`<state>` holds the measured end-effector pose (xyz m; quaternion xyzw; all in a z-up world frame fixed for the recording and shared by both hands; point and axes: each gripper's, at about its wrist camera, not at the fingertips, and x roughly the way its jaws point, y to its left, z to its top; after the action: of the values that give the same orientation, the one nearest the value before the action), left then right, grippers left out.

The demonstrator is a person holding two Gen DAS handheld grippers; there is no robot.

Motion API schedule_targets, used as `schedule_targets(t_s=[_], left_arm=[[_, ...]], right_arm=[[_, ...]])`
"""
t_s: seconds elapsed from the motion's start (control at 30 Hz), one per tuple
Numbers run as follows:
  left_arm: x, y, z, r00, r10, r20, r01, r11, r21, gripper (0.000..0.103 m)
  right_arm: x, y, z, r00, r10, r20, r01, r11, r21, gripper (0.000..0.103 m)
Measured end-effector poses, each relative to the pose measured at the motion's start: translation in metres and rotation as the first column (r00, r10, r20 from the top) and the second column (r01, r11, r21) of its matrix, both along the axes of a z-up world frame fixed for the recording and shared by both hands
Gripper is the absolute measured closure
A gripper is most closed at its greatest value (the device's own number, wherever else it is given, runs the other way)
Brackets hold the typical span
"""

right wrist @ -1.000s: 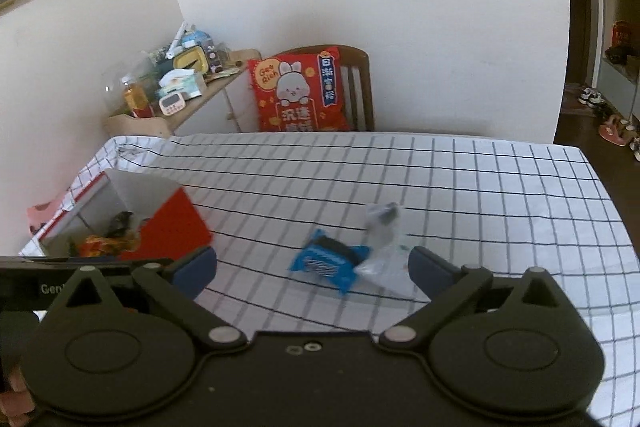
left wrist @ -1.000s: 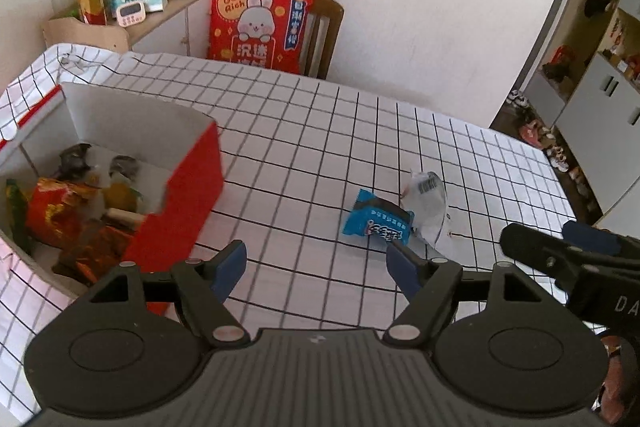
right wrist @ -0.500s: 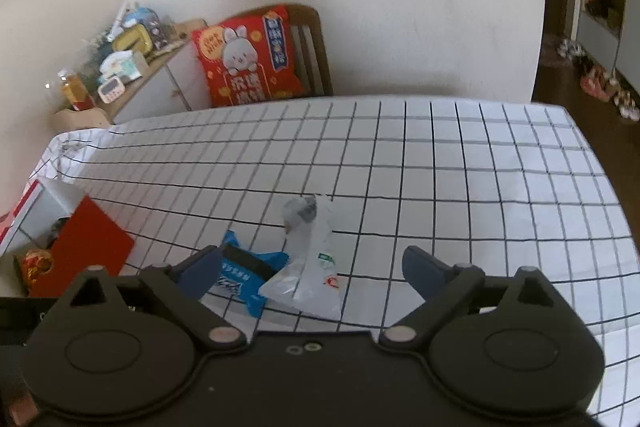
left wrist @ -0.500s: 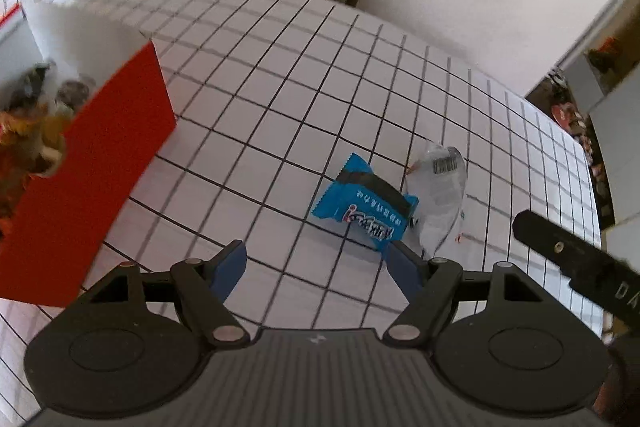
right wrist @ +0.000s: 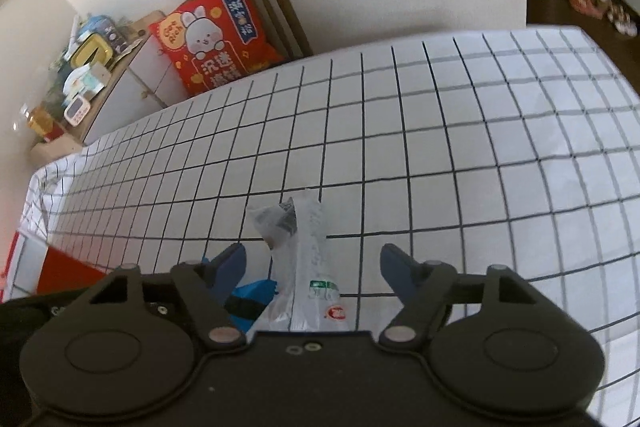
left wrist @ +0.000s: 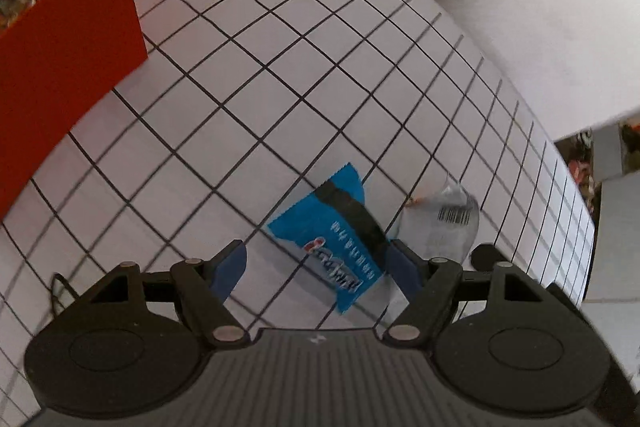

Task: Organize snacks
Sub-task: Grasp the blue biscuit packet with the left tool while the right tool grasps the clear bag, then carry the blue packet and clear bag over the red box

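A blue snack packet (left wrist: pixel 336 231) lies flat on the checked tablecloth (left wrist: pixel 280 87). A clear plastic packet (left wrist: pixel 448 223) with a barcode lies right beside it. My left gripper (left wrist: pixel 316 259) hovers low over the blue packet, open, with the packet between its fingers and untouched by the pads. My right gripper (right wrist: pixel 314 261) straddles the clear packet (right wrist: pixel 304 251); its jaws are closing and the pads stand apart from the packet. The blue packet (right wrist: pixel 252 297) peeks out by its left finger. The red snack box (left wrist: pixel 68 39) stands at the left with several snacks inside.
A wooden chair with a red rabbit cushion (right wrist: pixel 216 35) stands behind the table's far edge. A cluttered side cabinet (right wrist: pixel 88 75) is at the far left. The table's right edge (left wrist: pixel 576 247) drops to the floor, where shoes (right wrist: pixel 600 7) lie.
Both grippers have dropped toward the two packets and tilted downward. The right gripper's jaws have narrowed around the clear packet. The red box has slid toward the left edge of both views.
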<state>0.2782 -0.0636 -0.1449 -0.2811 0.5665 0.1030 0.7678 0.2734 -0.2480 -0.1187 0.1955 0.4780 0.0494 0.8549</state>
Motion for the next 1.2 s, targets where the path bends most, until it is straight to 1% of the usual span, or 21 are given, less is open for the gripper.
schedule_targets(t_s=[0.07, 0.13, 0.2, 0.33, 0.4, 0.5, 0.67, 0.7, 0.73, 0.8, 0.83, 0.87, 1.0, 1.1, 1.2], left_arm=[[0.005, -0.002, -0.003, 1.000, 0.019, -0.005, -0.019, 1.000, -0.012, 0.026], [0.009, -0.005, -0.005, 1.000, 0.030, -0.007, -0.030, 1.000, -0.007, 0.027], [0.014, -0.006, -0.008, 0.999, 0.042, -0.014, -0.042, 0.999, -0.002, 0.027], [0.019, -0.007, -0.017, 0.999, 0.040, -0.031, -0.040, 0.999, 0.009, 0.027], [0.018, -0.008, -0.020, 0.999, 0.041, -0.028, -0.041, 0.999, 0.000, 0.027], [0.018, -0.010, -0.023, 0.999, 0.022, -0.025, -0.021, 1.000, 0.012, 0.028], [0.019, -0.014, -0.024, 0.999, -0.037, -0.006, 0.038, 0.999, 0.016, 0.046], [0.019, -0.014, -0.024, 0.999, -0.049, -0.001, 0.049, 0.999, 0.006, 0.050], [0.018, -0.015, -0.023, 0.998, -0.059, 0.004, 0.059, 0.998, -0.001, 0.057], [0.016, -0.018, -0.021, 0.996, -0.087, 0.013, 0.087, 0.996, 0.009, 0.062], [0.014, -0.018, -0.019, 0.995, -0.099, 0.013, 0.099, 0.995, 0.025, 0.063], [0.013, -0.019, -0.019, 0.994, -0.108, 0.015, 0.108, 0.994, 0.034, 0.063], [0.010, -0.019, -0.017, 0.990, -0.137, 0.016, 0.136, 0.989, 0.052, 0.065], [0.003, -0.019, -0.015, 0.987, -0.163, 0.013, 0.161, 0.984, 0.078, 0.065], [-0.007, -0.016, -0.012, 0.983, -0.181, 0.008, 0.180, 0.980, 0.082, 0.065]], right_arm=[[0.004, 0.000, -0.005, 1.000, -0.003, -0.008, 0.004, 1.000, 0.022, 0.036], [0.007, 0.002, -0.008, 1.000, -0.002, -0.013, 0.002, 1.000, 0.028, 0.038], [0.011, 0.003, -0.011, 1.000, -0.002, -0.015, 0.003, 0.999, 0.034, 0.043], [0.017, 0.003, -0.019, 1.000, -0.007, -0.028, 0.008, 0.999, 0.031, 0.046], [0.017, 0.003, -0.023, 0.999, -0.004, -0.036, 0.006, 0.999, 0.040, 0.052], [0.016, 0.003, -0.028, 0.999, 0.009, -0.042, -0.007, 0.999, 0.044, 0.057], [0.013, 0.003, -0.035, 0.998, 0.024, -0.059, -0.021, 0.999, 0.050, 0.061], [0.012, 0.003, -0.036, 0.998, 0.027, -0.064, -0.023, 0.998, 0.059, 0.064], [0.010, 0.004, -0.037, 0.997, 0.031, -0.064, -0.027, 0.998, 0.065, 0.066], [0.007, 0.005, -0.035, 0.998, 0.034, -0.054, -0.030, 0.998, 0.059, 0.070], [0.005, 0.005, -0.035, 0.998, 0.039, -0.050, -0.037, 0.998, 0.051, 0.071], [0.003, 0.007, -0.034, 0.998, 0.045, -0.045, -0.043, 0.998, 0.042, 0.073], [-0.007, 0.011, -0.031, 0.997, 0.070, -0.025, -0.070, 0.997, 0.013, 0.079], [-0.015, 0.011, -0.028, 0.997, 0.070, -0.021, -0.070, 0.998, -0.004, 0.079], [-0.023, 0.009, -0.025, 0.998, 0.064, -0.018, -0.064, 0.998, -0.002, 0.080]])
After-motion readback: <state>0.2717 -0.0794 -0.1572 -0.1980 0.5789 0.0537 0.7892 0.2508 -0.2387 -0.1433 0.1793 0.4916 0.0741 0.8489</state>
